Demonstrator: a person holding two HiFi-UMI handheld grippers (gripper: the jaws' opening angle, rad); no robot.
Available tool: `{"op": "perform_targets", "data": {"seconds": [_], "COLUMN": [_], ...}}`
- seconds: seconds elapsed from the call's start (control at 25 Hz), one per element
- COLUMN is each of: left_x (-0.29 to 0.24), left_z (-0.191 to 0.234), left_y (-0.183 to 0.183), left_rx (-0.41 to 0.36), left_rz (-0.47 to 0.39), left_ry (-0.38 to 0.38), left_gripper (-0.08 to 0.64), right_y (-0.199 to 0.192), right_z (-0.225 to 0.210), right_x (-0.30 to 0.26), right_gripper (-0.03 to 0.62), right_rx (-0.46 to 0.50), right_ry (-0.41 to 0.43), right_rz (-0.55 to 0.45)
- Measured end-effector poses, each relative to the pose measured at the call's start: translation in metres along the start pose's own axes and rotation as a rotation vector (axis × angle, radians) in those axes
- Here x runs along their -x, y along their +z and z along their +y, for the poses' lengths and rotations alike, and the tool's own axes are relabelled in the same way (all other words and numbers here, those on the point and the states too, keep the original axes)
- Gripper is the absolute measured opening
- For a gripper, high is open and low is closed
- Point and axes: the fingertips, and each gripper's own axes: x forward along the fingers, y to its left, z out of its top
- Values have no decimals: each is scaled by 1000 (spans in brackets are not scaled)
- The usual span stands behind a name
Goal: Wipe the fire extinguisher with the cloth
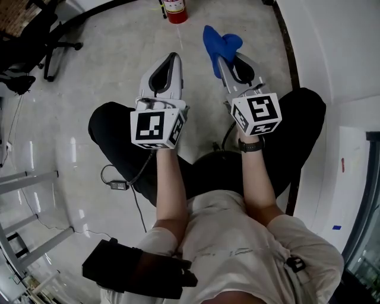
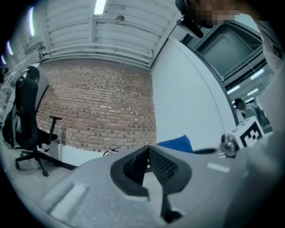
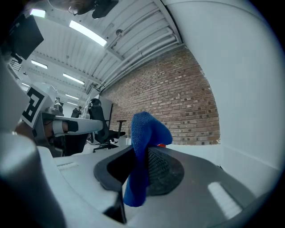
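Your head view is showing the red cylindrical fire extinguisher standing on the far floor, well beyond both claws; the right gripper view is catching only a red sliver of it. Your right gripper is pinching the blue fabric cloth, while your left gripper is pressing its jaws together, empty.

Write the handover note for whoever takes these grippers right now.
Left gripper: jaws together, nothing in them, held up in front of the seated person.
Right gripper: shut on the cloth, which sticks out past the jaw tips.
Extinguisher: upright on the floor ahead, apart from both grippers.
Done: the cloth is in the grip.
Left: bring the cloth to the extinguisher and wipe it. There is no contact yet. The left gripper is probably free to steady it.
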Motion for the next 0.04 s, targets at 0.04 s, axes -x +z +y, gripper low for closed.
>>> {"op": "perform_targets", "data": {"seconds": [0.04], "left_x": [1], "left_z": [1], "left_y": [2], "left_rx": [6], "left_rz": [-4], "left_ry": [-1], "left_gripper": [2], "right_y": [2], "right_z": [2], "right_x": [1], "right_gripper": [67], "right_rx": [8], "right_ry": [2], "right_rz": [-8]}}
